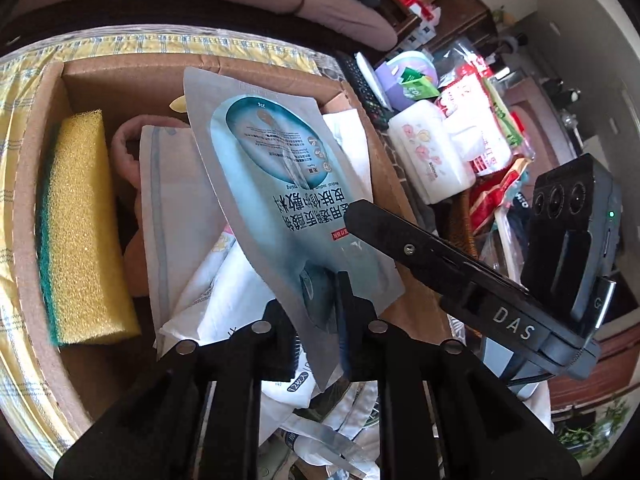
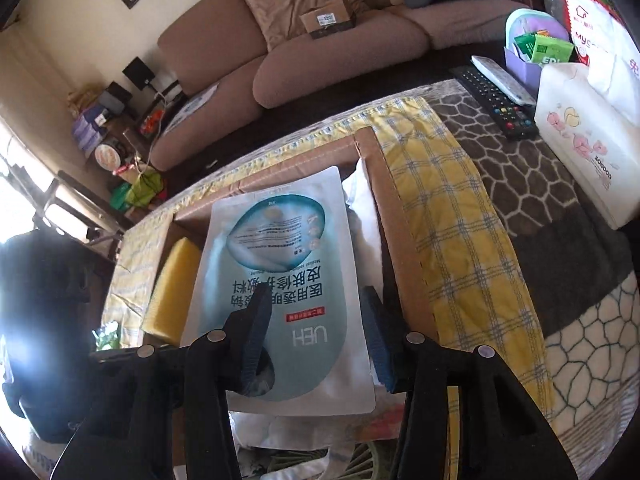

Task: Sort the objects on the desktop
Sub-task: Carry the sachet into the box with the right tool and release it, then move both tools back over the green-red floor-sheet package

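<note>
Found the left tongs (image 1: 316, 312) drawn nearly together on the lower end of a blue-and-silver mask sachet (image 1: 276, 184), with the foil pinched flat between the pads. Saw the sachet tilted up and forward from those fingertips, over an open cardboard box (image 1: 100, 76) lying below and ahead of both tongs.

Found the right tongs (image 2: 316, 300) spread wide and clamped on nothing. Saw one finger across the sachet's print and the other just off its right edge. From the left side, saw them reaching in from the right with one black fingertip at the sachet's right edge. Could not tell whether touching or just beside.

Left of the left tongs, inside the box against its left wall, saw a yellow sponge (image 1: 84, 232) with green backing. Under the sachet, just ahead of the left fingertips, saw white packets (image 1: 212, 300) piled in the box.

Right of the right tongs, outside the box, saw a yellow checked cloth (image 2: 460, 220). Farther right and ahead, saw a black remote (image 2: 496, 100) and a white tissue pack (image 2: 592, 148).
</note>
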Demonstrator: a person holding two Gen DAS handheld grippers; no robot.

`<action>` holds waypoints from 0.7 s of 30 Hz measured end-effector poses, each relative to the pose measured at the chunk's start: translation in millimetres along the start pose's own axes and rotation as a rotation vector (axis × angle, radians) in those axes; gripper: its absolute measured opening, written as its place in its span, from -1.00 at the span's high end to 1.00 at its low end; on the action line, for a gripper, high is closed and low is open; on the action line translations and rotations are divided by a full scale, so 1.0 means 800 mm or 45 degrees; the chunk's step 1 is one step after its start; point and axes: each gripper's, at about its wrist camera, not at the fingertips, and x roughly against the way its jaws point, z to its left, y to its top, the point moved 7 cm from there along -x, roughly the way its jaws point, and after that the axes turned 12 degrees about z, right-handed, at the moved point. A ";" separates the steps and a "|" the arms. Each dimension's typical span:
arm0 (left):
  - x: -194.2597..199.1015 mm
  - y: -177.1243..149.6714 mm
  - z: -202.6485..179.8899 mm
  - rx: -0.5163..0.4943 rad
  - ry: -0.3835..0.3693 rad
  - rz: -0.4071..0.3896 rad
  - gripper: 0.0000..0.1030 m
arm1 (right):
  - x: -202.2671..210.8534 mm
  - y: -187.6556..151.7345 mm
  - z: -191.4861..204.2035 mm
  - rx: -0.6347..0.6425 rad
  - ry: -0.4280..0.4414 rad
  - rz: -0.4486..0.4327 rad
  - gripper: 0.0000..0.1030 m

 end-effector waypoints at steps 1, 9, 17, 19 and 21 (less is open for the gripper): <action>0.004 -0.001 -0.002 0.000 0.014 0.001 0.28 | 0.003 0.001 0.001 -0.008 -0.007 -0.007 0.06; 0.107 -0.053 0.011 0.014 -0.038 -0.102 -0.47 | 0.093 -0.021 0.031 -0.019 0.073 -0.133 -0.04; 0.260 -0.183 0.102 -0.045 0.155 -0.272 -1.00 | 0.153 -0.089 0.118 0.092 0.204 -0.136 -0.49; 0.282 -0.221 0.145 -0.011 0.188 -0.263 -1.00 | 0.156 -0.113 0.147 0.132 0.185 -0.118 -0.65; 0.300 -0.257 0.190 0.053 0.236 -0.262 -1.00 | 0.150 -0.135 0.177 0.181 0.176 -0.097 -0.65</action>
